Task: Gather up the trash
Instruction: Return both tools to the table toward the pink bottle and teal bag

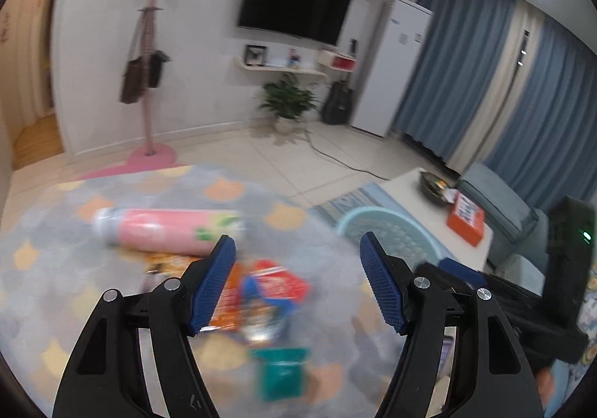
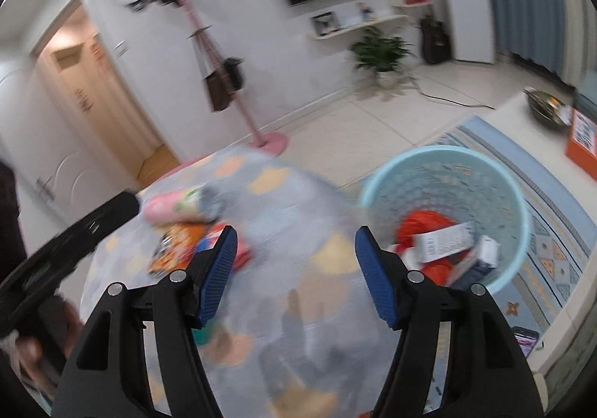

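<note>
A pink bottle (image 1: 168, 231) lies on its side on a round table with a grey patterned cloth (image 1: 56, 269). Below it sit orange and red snack wrappers (image 1: 268, 287) and a teal packet (image 1: 283, 373), all blurred. My left gripper (image 1: 298, 280) hovers open above this litter with nothing between its fingers. My right gripper (image 2: 294, 276) is also open and empty, over the cloth (image 2: 328, 306). Right of the table stands a light blue basket (image 2: 518, 216) holding red and white trash (image 2: 440, 242). The pink bottle (image 2: 168, 205) and wrappers (image 2: 179, 250) lie left of the right gripper.
A low white table (image 1: 418, 194) carries an orange box (image 1: 466, 220) and a metal bowl (image 1: 434, 187). A pink coat stand (image 1: 151, 82), a potted plant (image 1: 289, 101) and a cable on the tile floor are farther back. A phone (image 2: 526, 339) lies at the right.
</note>
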The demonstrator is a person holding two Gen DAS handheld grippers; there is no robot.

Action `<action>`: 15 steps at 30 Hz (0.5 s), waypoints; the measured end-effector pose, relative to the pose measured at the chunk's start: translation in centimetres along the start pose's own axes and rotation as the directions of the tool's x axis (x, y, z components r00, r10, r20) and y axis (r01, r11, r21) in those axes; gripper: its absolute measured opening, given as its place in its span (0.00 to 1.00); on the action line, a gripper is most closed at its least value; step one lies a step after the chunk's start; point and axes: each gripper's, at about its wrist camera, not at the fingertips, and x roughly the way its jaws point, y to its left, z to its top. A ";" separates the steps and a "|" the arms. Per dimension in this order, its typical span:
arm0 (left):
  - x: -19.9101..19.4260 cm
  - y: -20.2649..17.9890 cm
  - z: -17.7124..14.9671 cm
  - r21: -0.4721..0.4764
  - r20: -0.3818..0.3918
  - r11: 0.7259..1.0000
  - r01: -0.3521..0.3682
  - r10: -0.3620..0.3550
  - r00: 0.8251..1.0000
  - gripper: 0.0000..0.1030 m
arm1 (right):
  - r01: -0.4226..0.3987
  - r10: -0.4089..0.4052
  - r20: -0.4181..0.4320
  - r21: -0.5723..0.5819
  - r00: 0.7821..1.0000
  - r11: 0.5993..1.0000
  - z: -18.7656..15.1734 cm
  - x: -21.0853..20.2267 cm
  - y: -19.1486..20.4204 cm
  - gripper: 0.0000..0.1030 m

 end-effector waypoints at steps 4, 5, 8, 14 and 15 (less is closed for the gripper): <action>-1.2 3.8 -0.6 -0.052 0.000 0.998 -0.039 0.039 0.999 0.66 | -0.068 0.063 -0.065 -0.076 0.996 0.995 -2.3 1.4 4.4 0.60; -1.3 4.9 -0.8 -0.069 -0.005 0.996 -0.052 0.051 0.999 0.66 | -0.078 0.072 -0.080 -0.082 0.994 0.994 -2.7 1.7 5.0 0.60; -1.6 8.1 -1.3 -0.118 -0.016 0.989 -0.089 0.087 0.996 0.66 | -0.102 0.087 -0.141 -0.099 0.986 0.990 -4.8 3.7 7.1 0.60; -0.2 12.8 -1.7 -0.164 -0.060 0.974 -0.157 0.149 0.987 0.64 | -0.090 0.072 -0.200 -0.086 0.977 0.992 -8.0 6.6 8.9 0.68; -0.1 13.3 -2.0 -0.167 -0.063 0.973 -0.161 0.152 0.986 0.64 | -0.088 0.069 -0.203 -0.086 0.977 0.992 -8.2 6.9 9.1 0.69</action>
